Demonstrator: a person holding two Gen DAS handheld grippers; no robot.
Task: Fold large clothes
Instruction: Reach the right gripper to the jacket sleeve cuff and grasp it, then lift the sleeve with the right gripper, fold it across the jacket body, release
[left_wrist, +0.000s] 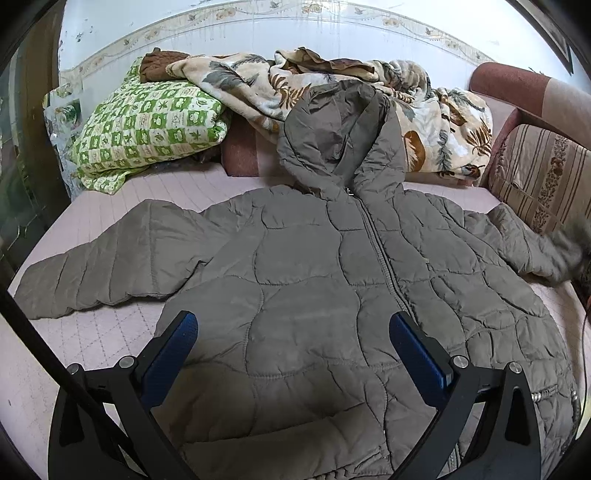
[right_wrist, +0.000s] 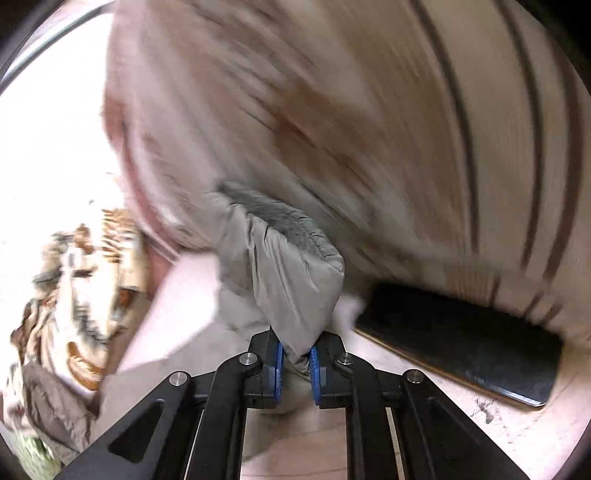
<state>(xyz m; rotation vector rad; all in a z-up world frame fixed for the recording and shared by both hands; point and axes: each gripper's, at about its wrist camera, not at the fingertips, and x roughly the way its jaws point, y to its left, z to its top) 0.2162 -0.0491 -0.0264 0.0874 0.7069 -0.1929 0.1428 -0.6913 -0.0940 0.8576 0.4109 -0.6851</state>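
A grey-brown quilted hooded jacket (left_wrist: 332, 280) lies face up and zipped on the pink mattress (left_wrist: 103, 332), both sleeves spread out. My left gripper (left_wrist: 293, 325) hovers open above the jacket's lower front, nothing between its blue pads. In the right wrist view my right gripper (right_wrist: 295, 356) is shut on the jacket's sleeve cuff (right_wrist: 288, 266), whose fleece-lined opening stands up ahead of the pads. In the left wrist view that sleeve end (left_wrist: 565, 258) is blurred at the right edge.
A green checked pillow (left_wrist: 147, 125) and a leaf-print blanket (left_wrist: 424, 122) are piled at the far side, under the jacket's hood. A striped cushion (left_wrist: 539, 177) borders the right. A dark flat slab (right_wrist: 461, 332) lies to the right of the held cuff.
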